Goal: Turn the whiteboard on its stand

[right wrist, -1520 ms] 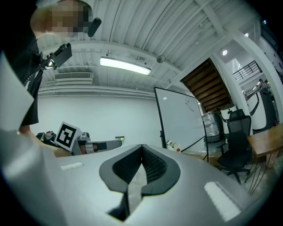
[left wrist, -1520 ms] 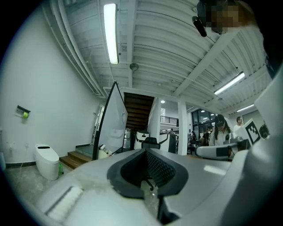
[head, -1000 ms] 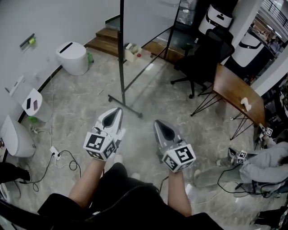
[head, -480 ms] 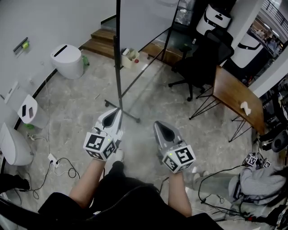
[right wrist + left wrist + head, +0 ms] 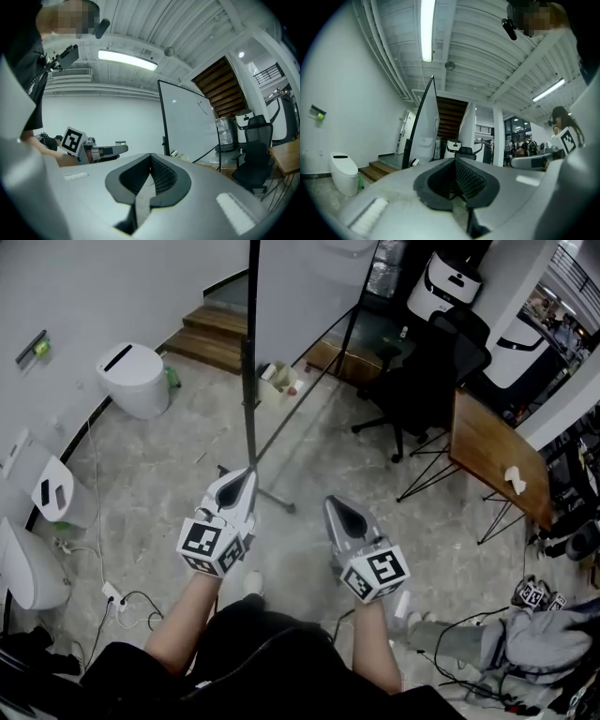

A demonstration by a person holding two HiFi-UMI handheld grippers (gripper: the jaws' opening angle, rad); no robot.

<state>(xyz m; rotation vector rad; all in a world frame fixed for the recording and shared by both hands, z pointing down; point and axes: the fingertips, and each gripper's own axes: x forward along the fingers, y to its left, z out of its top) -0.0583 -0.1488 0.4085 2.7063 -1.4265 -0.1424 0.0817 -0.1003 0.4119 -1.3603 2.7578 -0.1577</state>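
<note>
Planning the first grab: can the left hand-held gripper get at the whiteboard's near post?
Probably yes: the left hand-held gripper points at the post with only floor between, but its jaws are shut.

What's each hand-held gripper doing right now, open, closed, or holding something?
Left hand-held gripper: closed, jaws together, holding nothing.
Right hand-held gripper: closed, jaws together, holding nothing.

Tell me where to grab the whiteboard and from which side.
Probably pinch the near upright frame edge of the whiteboard, coming level from this side with the left claw, opened first. That slim bar stands nearest, just ahead of that claw.
</note>
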